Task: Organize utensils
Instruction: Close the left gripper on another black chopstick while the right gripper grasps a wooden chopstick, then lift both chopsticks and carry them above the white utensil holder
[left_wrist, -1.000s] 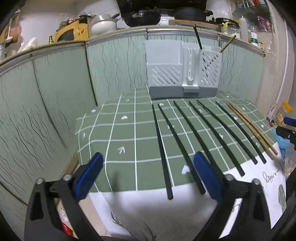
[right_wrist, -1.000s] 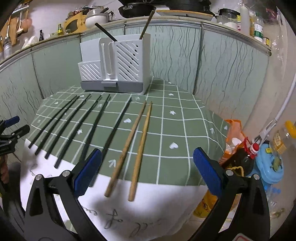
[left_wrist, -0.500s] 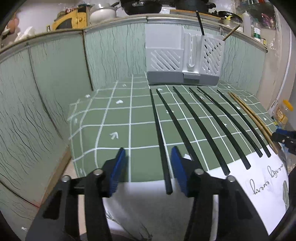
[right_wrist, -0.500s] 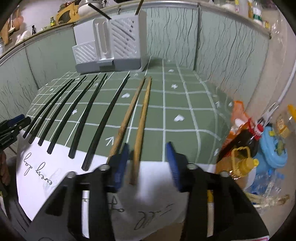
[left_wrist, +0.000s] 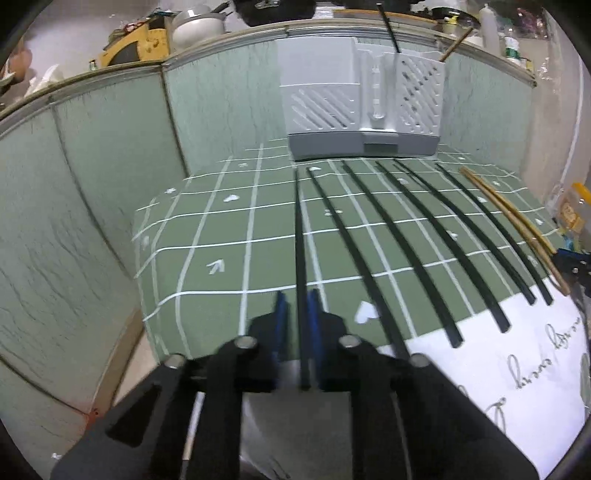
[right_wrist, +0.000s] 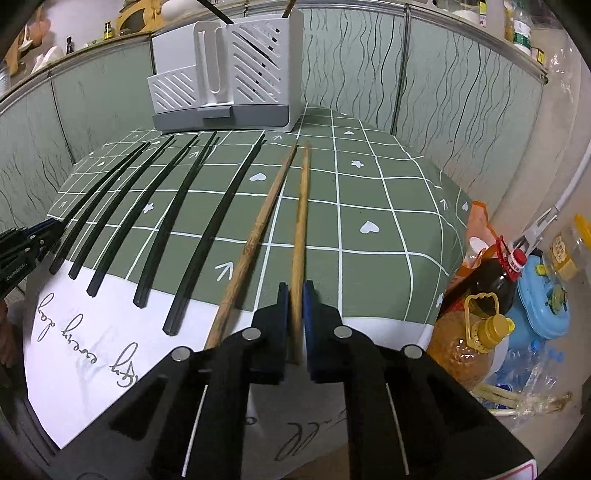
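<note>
The left gripper (left_wrist: 297, 306) has its 2 fingers squeezed on a black chopstick (left_wrist: 298, 236) lying on the desk (left_wrist: 221, 236). The right gripper (right_wrist: 294, 299) fingers pinch a wooden chopstick (right_wrist: 301, 218), and the white holder (right_wrist: 229, 74) stands far ahead of them

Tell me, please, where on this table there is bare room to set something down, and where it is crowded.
Two bare patches show: the green cloth left of the leftmost black chopstick, up to the wall panels, and the cloth right of the wooden chopsticks, up to the table edge. The middle is crowded: black chopsticks lie side by side in front of the utensil holder.
</note>
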